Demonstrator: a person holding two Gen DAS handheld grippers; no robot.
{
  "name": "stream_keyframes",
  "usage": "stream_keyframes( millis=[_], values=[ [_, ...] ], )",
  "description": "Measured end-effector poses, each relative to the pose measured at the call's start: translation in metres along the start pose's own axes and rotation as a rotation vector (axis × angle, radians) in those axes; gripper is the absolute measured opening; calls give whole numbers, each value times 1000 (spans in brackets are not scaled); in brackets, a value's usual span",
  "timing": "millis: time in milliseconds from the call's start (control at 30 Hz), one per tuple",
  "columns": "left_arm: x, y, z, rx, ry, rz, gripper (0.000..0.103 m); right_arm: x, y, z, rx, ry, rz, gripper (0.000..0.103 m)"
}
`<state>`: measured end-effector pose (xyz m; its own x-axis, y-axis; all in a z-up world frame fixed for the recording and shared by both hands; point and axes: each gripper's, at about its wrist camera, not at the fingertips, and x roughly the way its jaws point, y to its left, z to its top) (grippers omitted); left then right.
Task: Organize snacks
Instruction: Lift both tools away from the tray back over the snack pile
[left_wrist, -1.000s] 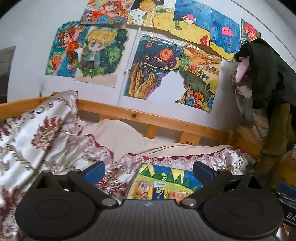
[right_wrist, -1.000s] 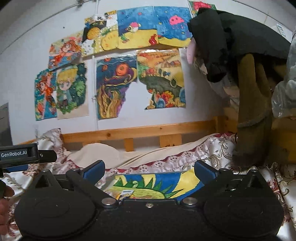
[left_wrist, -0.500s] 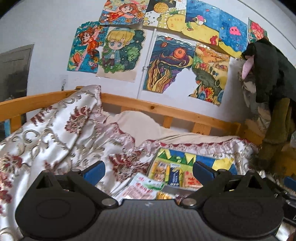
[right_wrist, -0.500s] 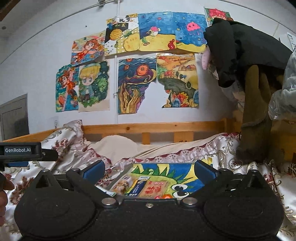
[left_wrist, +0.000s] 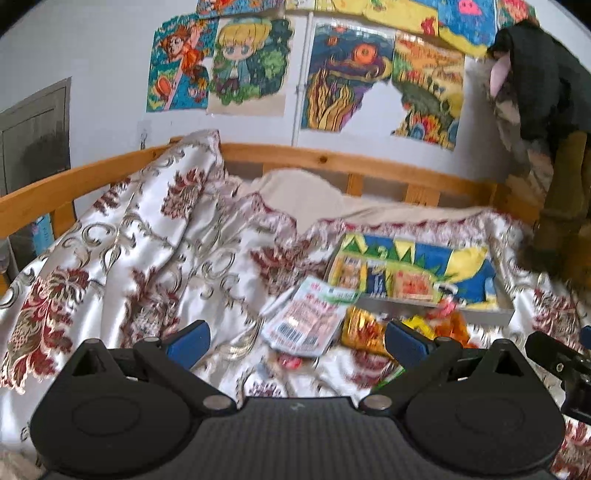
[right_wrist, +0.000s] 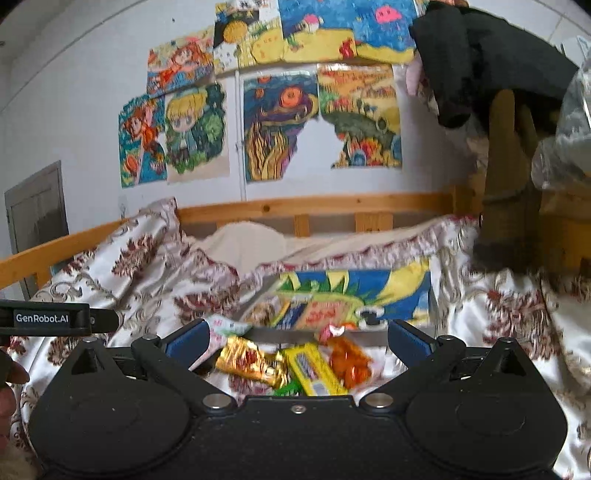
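Both cameras have tilted downward since the earlier frames, bringing loose snacks on the bed into view. Left gripper (left_wrist: 294, 338): fingers spread wide, holding nothing, above a white barcode-printed packet (left_wrist: 306, 319) on the floral bedspread (left_wrist: 110, 258). Right gripper (right_wrist: 295, 338): fingers likewise apart and empty, framing a gold-wrapped bar (right_wrist: 251, 360), a yellow packet (right_wrist: 314, 367) and an orange snack bag (right_wrist: 349, 360). These lie just before the near wall of a shallow tray (right_wrist: 280, 334) with a colourful lining (right_wrist: 369, 291), which already holds several flat packets (right_wrist: 325, 308) side by side near its left end. Judged purpose: the open fingers are poised to pick up loose snacks for transfer into the tray.
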<state>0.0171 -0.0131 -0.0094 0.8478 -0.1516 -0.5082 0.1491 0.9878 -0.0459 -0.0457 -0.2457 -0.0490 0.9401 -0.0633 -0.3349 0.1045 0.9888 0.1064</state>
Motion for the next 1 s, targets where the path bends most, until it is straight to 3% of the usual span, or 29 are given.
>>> stream_keyframes(
  millis=[500, 1000],
  values=[
    [11, 1, -14, 46, 152, 74, 103, 21, 3, -14, 19, 193, -20, 102],
    [15, 6, -13, 32, 177, 112, 103, 26, 0, -16, 37, 234, -17, 102]
  ],
)
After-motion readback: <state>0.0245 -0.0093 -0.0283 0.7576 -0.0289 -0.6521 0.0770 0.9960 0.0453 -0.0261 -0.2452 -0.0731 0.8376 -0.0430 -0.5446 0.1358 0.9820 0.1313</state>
